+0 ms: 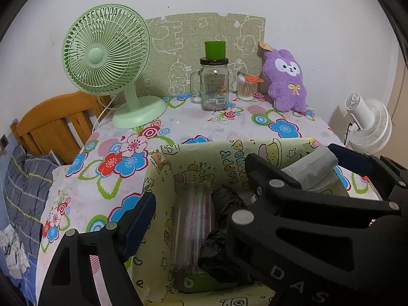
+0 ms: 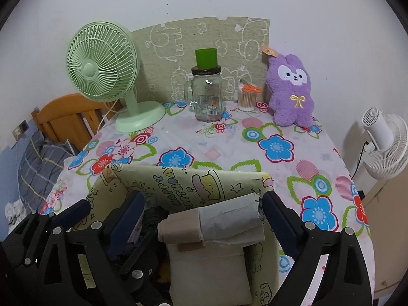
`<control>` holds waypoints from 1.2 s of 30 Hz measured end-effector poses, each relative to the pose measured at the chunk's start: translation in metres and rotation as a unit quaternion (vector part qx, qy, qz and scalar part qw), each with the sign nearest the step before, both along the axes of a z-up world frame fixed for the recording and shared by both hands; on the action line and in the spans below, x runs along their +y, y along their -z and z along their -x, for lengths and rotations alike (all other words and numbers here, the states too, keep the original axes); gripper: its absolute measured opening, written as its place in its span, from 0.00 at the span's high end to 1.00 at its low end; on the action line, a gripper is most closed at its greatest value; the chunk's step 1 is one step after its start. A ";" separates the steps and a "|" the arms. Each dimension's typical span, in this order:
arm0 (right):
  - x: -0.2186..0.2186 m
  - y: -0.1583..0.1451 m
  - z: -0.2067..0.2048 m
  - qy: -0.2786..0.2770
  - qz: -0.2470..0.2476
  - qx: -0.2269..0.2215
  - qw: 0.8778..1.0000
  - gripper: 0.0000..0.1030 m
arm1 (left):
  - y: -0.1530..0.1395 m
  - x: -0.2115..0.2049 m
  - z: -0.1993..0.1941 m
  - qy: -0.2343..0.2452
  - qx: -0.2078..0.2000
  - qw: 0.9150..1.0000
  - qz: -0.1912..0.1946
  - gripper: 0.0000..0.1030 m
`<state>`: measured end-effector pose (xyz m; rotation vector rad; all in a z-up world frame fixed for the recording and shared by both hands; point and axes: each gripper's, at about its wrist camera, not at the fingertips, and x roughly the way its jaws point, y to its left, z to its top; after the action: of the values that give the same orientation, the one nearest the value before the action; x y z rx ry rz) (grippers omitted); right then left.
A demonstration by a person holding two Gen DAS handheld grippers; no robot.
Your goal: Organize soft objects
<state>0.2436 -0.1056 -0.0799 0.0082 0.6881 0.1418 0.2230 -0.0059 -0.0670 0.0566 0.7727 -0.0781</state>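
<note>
Two grippers work over a flower-patterned tabletop (image 2: 278,150) pushed against a white wall. Nearest the cameras stands an open box (image 2: 178,181) wrapped in pale yellow "Happy Birthday" paper. Inside it, the left wrist view shows a clear plastic roll (image 1: 188,224) lying beside a crumpled black bag (image 1: 224,234). At the box's right side a rolled bundle of beige and grey cloth (image 2: 211,223) rests on top of a cream cushion-like piece (image 2: 209,272). The right gripper (image 2: 201,219) has its jaws apart, one on each side of that roll, with a gap showing at both ends. The left gripper (image 1: 199,191) reaches into the box, jaws spread wide and holding nothing.

At the far edge a green desk fan (image 2: 102,68) stands on the left. A purple plush rabbit (image 2: 290,89) leans against a patterned board (image 2: 178,40) on the right. Between them sit a glass mason jar (image 2: 206,97) topped with a green cup (image 2: 206,57), and a cotton swab tub (image 2: 246,99) carrying orange scissors (image 2: 251,88).
</note>
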 end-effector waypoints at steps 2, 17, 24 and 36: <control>0.000 0.000 0.001 -0.001 0.002 0.000 1.000 0.07 | -0.002 0.000 0.001 -0.001 -0.002 1.000 0.000 0.19; -0.005 -0.018 0.033 -0.017 0.001 -0.023 1.000 0.07 | -0.024 -0.005 0.025 0.005 -0.033 0.999 0.009 0.15; -0.008 -0.028 0.049 -0.013 -0.001 -0.033 0.999 0.07 | -0.033 -0.007 0.039 0.009 -0.042 0.999 0.015 0.11; -0.017 -0.047 0.087 0.002 0.003 -0.061 0.998 0.07 | -0.052 -0.014 0.071 0.017 -0.068 0.997 0.014 0.06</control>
<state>0.1570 -0.1223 -0.0325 -0.0044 0.5667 0.1365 0.1516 -0.0204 -0.0146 0.0481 0.6339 -0.1170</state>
